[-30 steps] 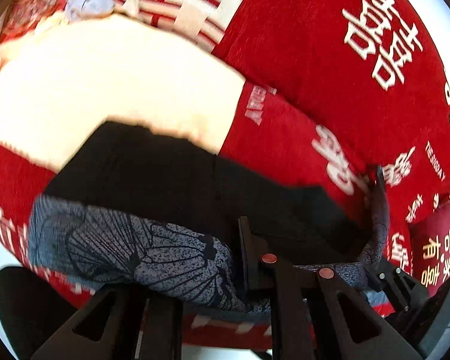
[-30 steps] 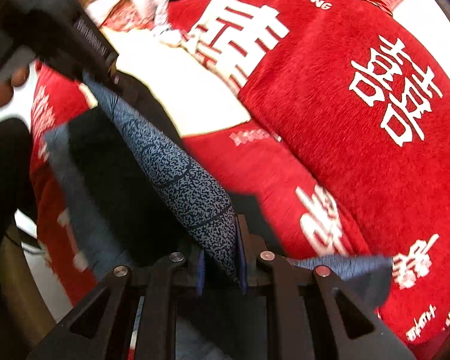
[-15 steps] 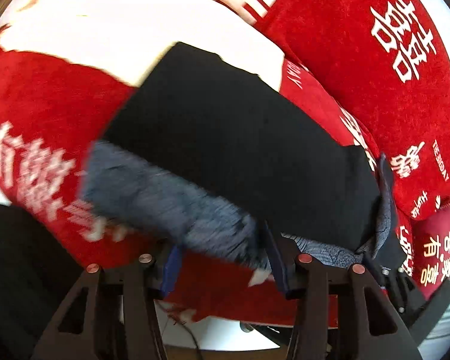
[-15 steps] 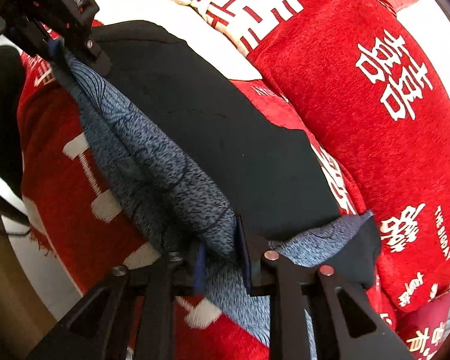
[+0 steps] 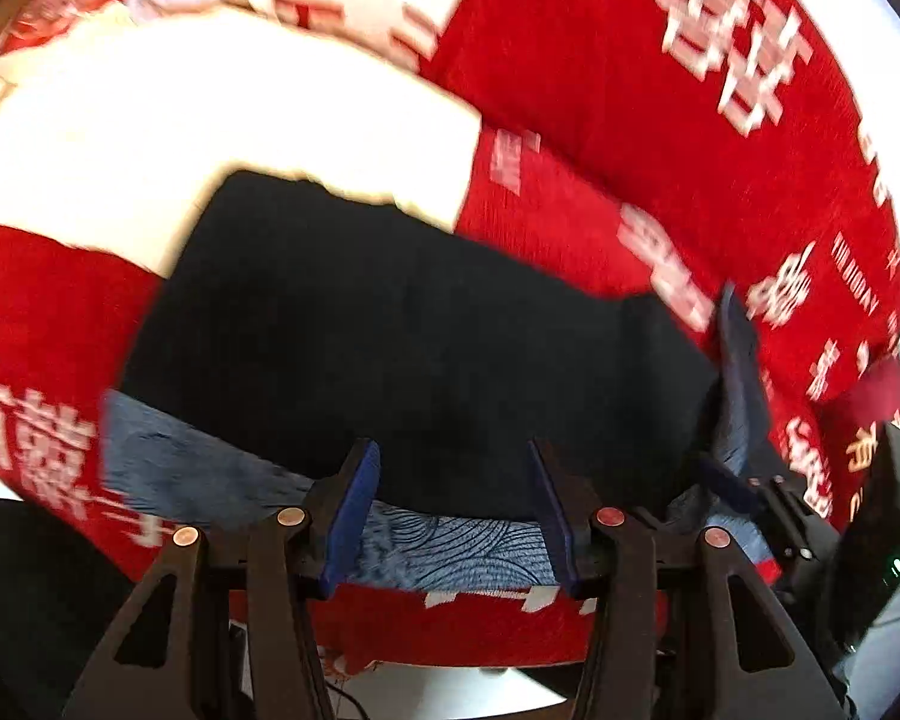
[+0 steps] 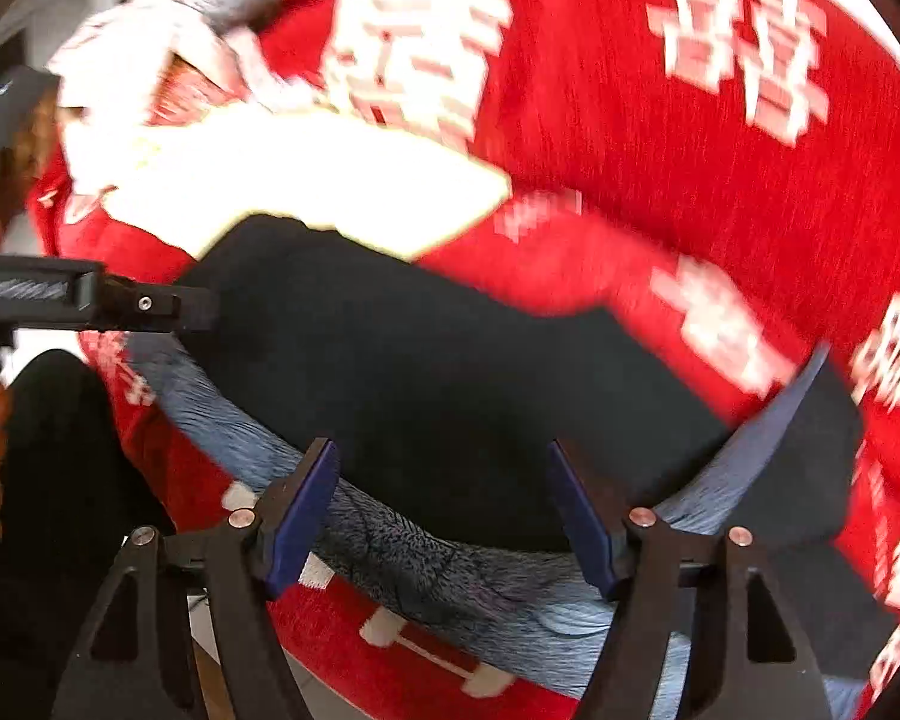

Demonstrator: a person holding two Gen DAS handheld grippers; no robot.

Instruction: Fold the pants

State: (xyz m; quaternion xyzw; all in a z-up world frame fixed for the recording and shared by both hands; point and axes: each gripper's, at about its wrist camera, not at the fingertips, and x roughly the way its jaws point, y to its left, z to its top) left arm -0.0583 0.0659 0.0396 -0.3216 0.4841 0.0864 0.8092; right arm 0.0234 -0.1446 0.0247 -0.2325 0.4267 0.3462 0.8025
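I have both claws, left gripper (image 5: 453, 501) and right gripper (image 6: 444, 510), open over the pants (image 5: 426, 354); the right has just been opening. Fold released. Next: regrasp the hem at 6 o'clock.

- pants (image 5: 426, 348) lie flat on red blanket (image 5: 660, 120), room above open
- far blanket bare right of cream patch (image 5: 222, 138)
- left gripper (image 6: 198, 303) blocks pants' left edge

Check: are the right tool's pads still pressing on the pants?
Apart. In the right wrist view, the right tool has just opened; both pads stand clear of the pants lying between them.
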